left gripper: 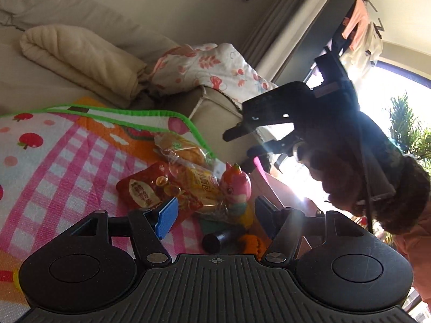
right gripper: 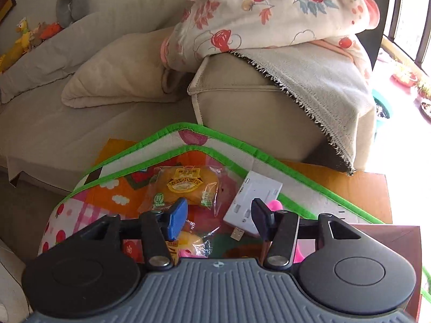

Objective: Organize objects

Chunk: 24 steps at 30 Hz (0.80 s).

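Observation:
In the left wrist view my left gripper is open over a colourful checked mat. Between and beyond its fingers lie a red snack packet, wrapped bread packets, a pink and yellow toy figure and a black cylinder. The right gripper hangs open above them, held by a gloved hand. In the right wrist view my right gripper is open above a wrapped bread packet and a white USB hub. A pink object shows behind the right finger.
A beige sofa with a floral blanket and a folded cream blanket stands behind the mat. A wooden table edge shows under the mat. A dark brown box sits at the right. Bright window at right.

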Available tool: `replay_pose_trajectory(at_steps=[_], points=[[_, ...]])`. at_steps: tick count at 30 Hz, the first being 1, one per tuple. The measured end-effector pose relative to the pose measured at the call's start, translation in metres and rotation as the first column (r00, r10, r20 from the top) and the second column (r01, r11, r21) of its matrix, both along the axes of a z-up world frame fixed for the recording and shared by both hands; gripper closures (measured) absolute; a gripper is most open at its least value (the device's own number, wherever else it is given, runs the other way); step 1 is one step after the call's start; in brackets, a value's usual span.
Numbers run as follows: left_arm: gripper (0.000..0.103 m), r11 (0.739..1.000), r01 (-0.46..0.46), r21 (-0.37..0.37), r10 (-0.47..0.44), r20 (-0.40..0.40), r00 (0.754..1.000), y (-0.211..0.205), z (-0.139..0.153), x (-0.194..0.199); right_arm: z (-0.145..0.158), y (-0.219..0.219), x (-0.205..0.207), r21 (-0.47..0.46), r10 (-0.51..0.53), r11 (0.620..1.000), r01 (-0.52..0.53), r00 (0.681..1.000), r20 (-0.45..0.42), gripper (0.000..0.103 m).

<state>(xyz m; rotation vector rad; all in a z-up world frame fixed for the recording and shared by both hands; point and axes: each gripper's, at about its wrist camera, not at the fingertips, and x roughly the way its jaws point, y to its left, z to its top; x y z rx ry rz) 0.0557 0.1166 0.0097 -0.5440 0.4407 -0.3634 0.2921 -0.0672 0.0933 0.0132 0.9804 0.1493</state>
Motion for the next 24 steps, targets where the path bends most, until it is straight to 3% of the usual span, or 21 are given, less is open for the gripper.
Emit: replay_pose_trajectory(at_steps=[3, 4, 8, 13, 16, 20, 24], points=[[0.038, 1.000, -0.009, -0.016, 0.009, 0.000, 1.000, 0.003, 0.001, -0.001, -0.024, 0.008, 0.035, -0.180, -0.120, 0.977, 0.118, 0.993, 0.002, 0.052], [0.039, 1.000, -0.017, -0.024, 0.017, -0.005, 1.000, 0.005, 0.001, 0.000, -0.031, 0.005, 0.044, -0.193, -0.151, 0.971, 0.144, 0.988, -0.019, 0.052], [0.039, 0.998, -0.009, -0.065, 0.008, -0.006, 1.000, 0.010, 0.002, 0.000, -0.055, -0.009, 0.069, -0.123, -0.206, 0.975, 0.187, 0.964, -0.167, 0.048], [0.039, 0.998, -0.027, -0.062, 0.027, 0.004, 1.000, 0.012, 0.003, -0.001, -0.062, 0.002, 0.065, -0.155, -0.141, 0.981, 0.119, 0.980, -0.142, 0.054], [0.039, 0.995, -0.063, -0.075, 0.062, -0.013, 0.998, 0.018, 0.001, 0.000, -0.046, -0.002, 0.044, -0.126, -0.103, 0.988, 0.092, 0.991, -0.088, 0.054], [0.039, 0.994, -0.082, -0.077, 0.081, -0.019, 0.997, 0.021, 0.000, 0.001, 0.004, -0.016, -0.016, -0.032, -0.028, 0.999, 0.030, 0.998, 0.062, 0.055], [0.039, 0.996, -0.076, -0.051, 0.075, -0.021, 0.997, 0.018, 0.000, 0.002, 0.046, -0.028, -0.080, 0.060, 0.057, 0.996, -0.066, 0.989, 0.133, 0.055]])
